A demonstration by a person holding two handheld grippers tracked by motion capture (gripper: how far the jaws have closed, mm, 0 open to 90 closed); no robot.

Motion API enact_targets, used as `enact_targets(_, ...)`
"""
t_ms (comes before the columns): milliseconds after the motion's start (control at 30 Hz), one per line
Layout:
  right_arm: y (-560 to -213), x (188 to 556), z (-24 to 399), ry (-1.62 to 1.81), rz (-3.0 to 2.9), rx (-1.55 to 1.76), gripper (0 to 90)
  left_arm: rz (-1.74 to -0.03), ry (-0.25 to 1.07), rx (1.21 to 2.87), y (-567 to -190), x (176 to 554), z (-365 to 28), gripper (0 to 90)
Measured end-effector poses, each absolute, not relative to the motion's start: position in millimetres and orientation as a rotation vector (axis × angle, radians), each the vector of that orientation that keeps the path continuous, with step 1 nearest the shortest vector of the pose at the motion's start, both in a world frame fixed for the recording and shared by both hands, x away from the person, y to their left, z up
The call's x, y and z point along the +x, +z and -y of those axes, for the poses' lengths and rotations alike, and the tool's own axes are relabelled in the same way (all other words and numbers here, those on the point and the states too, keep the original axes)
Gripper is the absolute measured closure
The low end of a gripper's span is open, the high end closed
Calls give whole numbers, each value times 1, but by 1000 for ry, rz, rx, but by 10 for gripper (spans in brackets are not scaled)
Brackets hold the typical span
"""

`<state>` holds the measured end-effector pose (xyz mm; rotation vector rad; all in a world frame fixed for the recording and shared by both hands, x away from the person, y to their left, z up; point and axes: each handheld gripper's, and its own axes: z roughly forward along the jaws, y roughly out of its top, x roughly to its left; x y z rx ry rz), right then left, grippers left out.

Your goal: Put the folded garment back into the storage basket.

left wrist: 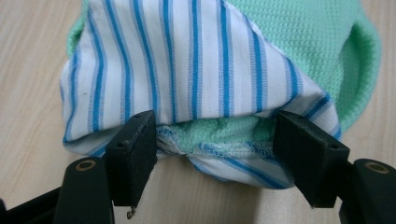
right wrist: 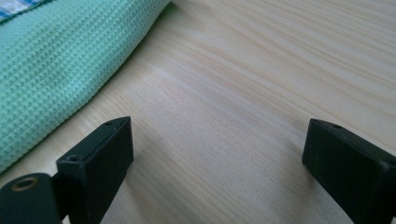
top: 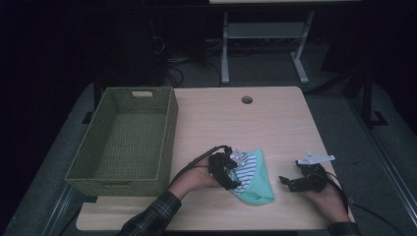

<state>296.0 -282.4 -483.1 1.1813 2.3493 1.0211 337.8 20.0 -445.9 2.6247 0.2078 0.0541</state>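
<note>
On the surface, toward its near edge, lies the folded garment: a white piece with blue stripes wrapped in mint-green waffle knit. The woven basket stands at the left of the surface, well apart from the garment, and I see nothing inside it. My judgement: the folding looks mostly complete, and the transfer into the basket, if that is the aim, is not yet done.

My left gripper sits at the garment's folded edge. Its 2 jaws stand spread, one at each side of the striped fold, with the cloth bunched between them. The pads lie against the fabric's edge, but they do not pinch it. I hold nothing there.

My right gripper rests low over bare wood just beside the green cloth. Its 2 jaws are spread wide with nothing between them, touching no cloth.
</note>
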Motion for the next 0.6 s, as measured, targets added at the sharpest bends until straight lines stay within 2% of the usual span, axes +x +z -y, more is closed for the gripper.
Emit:
enact_targets(367, -483, 296, 282, 1015, -2346, 1190, 84, -251, 17, 2645, -450, 339, -16, 292)
enact_targets(500, -483, 296, 282, 1015, -2346, 1187, 84, -271, 15, 2654, -449, 337, -15, 328)
enact_targets(600, -483, 296, 282, 1015, -2345, 1187, 86, -270, 14, 2651, -448, 335, -14, 395)
